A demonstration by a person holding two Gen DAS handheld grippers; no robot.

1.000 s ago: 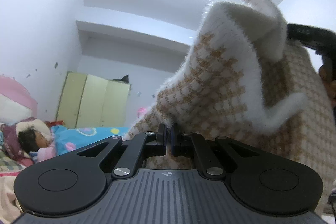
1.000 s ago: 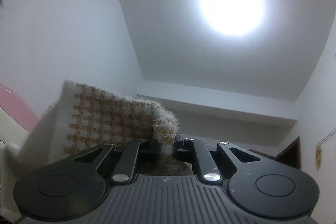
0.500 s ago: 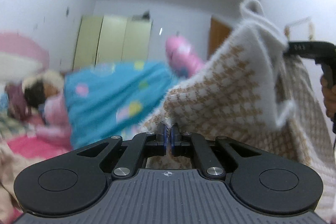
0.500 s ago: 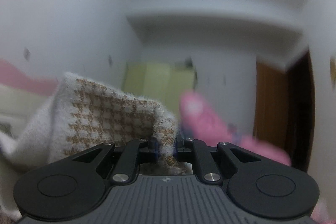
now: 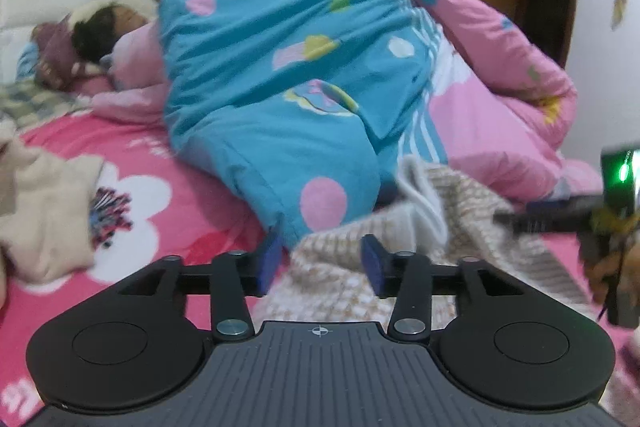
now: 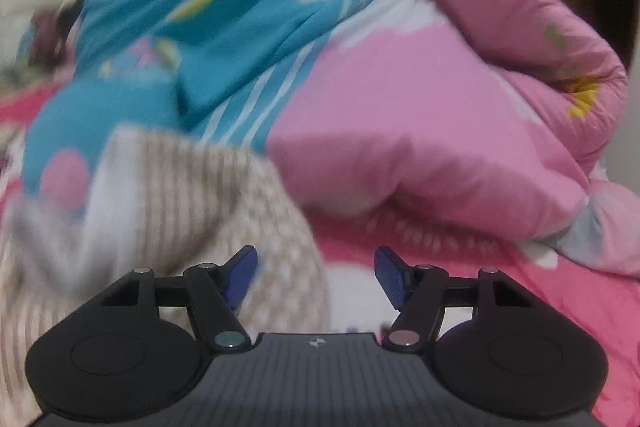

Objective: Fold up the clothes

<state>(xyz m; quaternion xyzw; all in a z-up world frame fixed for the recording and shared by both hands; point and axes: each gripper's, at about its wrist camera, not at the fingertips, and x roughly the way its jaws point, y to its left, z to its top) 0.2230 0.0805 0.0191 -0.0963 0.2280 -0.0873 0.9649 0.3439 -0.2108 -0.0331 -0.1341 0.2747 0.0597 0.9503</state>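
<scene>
Sweater (image 5: 344, 267) lies on bed (image 5: 168, 187), released.

Sweater (image 5: 400, 227): fuzzy knit wool, matt
Quilt (image 5: 280, 67): smooth printed cotton
Left tool (image 5: 320, 263): matt black plastic, blue ribbed pads

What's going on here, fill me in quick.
A person with a claw in each hand is folding a brown-and-white knitted sweater on the pink bedsheet. Both the left claw and the right claw are opening, letting it drop beside the blue quilt. Someone lies under that quilt.
</scene>
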